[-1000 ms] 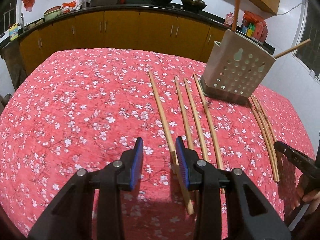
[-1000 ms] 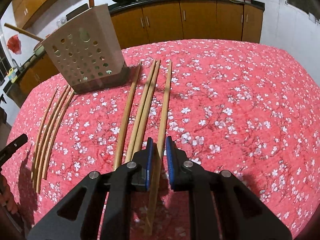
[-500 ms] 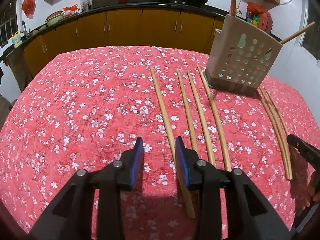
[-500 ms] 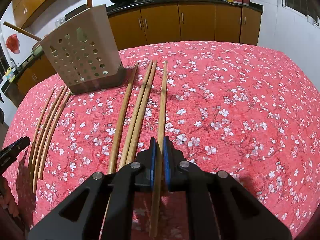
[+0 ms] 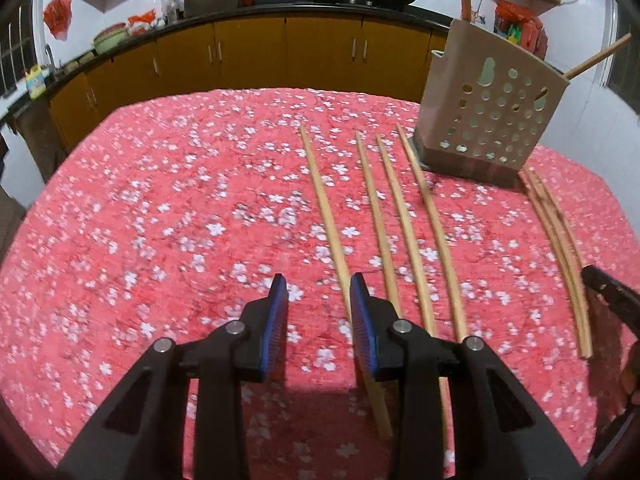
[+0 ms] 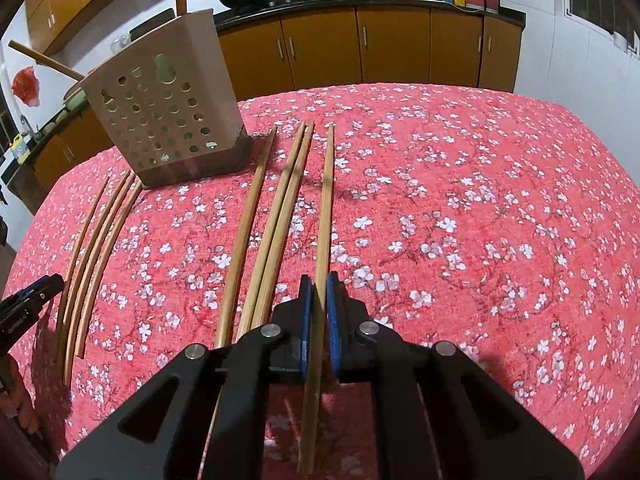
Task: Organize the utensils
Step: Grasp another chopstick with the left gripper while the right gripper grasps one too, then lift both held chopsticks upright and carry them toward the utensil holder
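Four long bamboo chopsticks lie side by side on the red floral tablecloth point(image 6: 480, 220). My right gripper point(image 6: 319, 280) is shut on the rightmost chopstick point(image 6: 327, 200), which runs between its blue pads and out below them. In the left wrist view my left gripper point(image 5: 318, 284) is open over the cloth with nothing between its pads. The leftmost chopstick point(image 5: 320, 192) passes under its right finger. A beige perforated utensil holder point(image 5: 488, 120) point(image 6: 160, 112) stands behind the row with two sticks poking out of it.
Three thinner, darker chopsticks point(image 5: 556, 232) point(image 6: 92, 248) lie on the holder's other side. Part of another black gripper point(image 5: 612, 300) point(image 6: 24, 308), with a hand, shows beside them at the frame edge. Brown cabinets point(image 6: 360, 48) and a counter with woks stand beyond the table.
The right jaws have narrowed onto the chopstick between them. The left gripper has tipped slightly, so the holder sits lower in its view. Its opening is unchanged.
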Available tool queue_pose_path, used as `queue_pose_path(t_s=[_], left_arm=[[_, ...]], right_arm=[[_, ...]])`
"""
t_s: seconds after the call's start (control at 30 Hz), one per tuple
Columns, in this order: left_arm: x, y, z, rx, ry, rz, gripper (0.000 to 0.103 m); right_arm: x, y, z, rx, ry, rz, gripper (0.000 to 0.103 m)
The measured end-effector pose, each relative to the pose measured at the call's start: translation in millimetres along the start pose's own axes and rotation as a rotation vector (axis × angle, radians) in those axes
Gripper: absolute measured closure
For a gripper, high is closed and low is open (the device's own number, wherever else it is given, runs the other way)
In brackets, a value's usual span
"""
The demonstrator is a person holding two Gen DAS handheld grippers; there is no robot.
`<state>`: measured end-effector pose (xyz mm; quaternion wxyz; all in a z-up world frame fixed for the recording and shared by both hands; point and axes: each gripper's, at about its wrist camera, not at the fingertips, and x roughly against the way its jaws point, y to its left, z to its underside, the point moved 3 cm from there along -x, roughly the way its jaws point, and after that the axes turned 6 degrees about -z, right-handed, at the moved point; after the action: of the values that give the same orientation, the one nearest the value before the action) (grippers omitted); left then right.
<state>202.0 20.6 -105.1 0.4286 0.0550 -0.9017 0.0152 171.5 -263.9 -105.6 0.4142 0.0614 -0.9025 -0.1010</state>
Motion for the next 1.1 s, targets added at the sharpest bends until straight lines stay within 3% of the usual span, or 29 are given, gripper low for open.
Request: queue_pose_path(t_s=[0.23,0.5,0.97,1.1], left_arm=[[0,-5,3,-0.006,0.001,0.008,0.07],[-11,-7,0,-0.04,0.005,-0.057,0.093],[-18,1,-7,-0.024,0.003,-0.086,0.093],[-20,-3,-10,-0.068,-0.001,-0.097,0.093]], right_arm=[[1,0,1,0.001,-0.002,-0.001,0.094],[1,1,1,0.009,-0.002,0.003,0.094],[1,-2,0,0.005,-0.003,0.002,0.095],[-3,0,-4,0.025,-0.002,0.027,0.095]])
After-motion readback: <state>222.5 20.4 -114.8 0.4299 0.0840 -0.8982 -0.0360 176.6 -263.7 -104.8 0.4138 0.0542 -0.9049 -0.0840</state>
